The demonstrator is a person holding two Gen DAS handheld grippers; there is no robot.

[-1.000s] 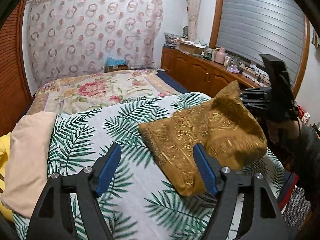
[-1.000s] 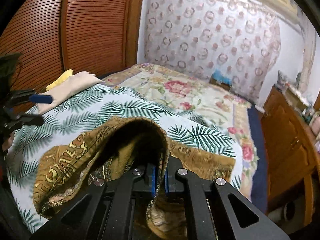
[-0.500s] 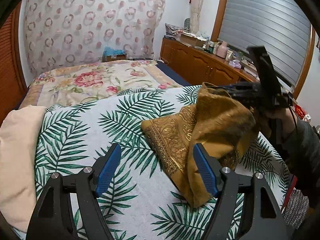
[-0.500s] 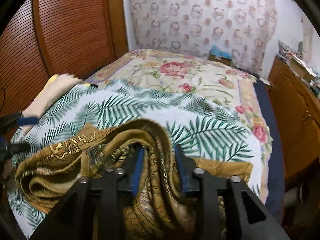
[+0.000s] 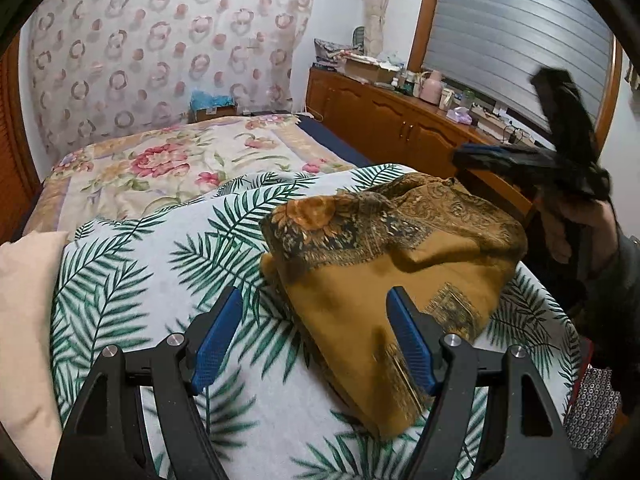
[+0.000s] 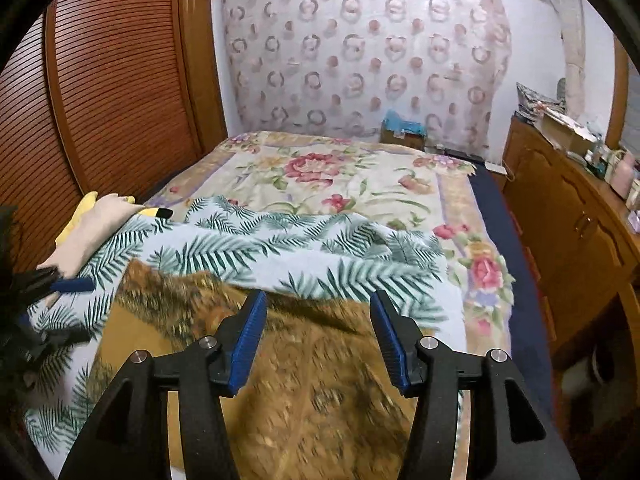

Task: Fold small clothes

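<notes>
A golden-brown patterned cloth (image 5: pixel 392 256) lies folded over itself on the palm-leaf sheet (image 5: pixel 160 280) of the bed; it also shows in the right wrist view (image 6: pixel 312 380). My left gripper (image 5: pixel 316 340) is open and empty, just before the cloth's near edge. My right gripper (image 6: pixel 318 336) is open and empty, above the cloth. It shows in the left wrist view (image 5: pixel 560 160), lifted clear at the cloth's far right. The left gripper's fingers (image 6: pixel 72 285) show at the left edge of the right wrist view.
A cream folded cloth (image 5: pixel 24 320) over a yellow one (image 6: pixel 86 204) lies at the bed's left side. A floral blanket (image 5: pixel 168 160) covers the far bed. A wooden cabinet (image 5: pixel 400 120) with clutter runs along the right; slatted wooden doors (image 6: pixel 100 100) stand at the left.
My right gripper opened, let go of the cloth and lifted away. The raised part of the cloth dropped over the rest into a folded heap. My left gripper stayed open.
</notes>
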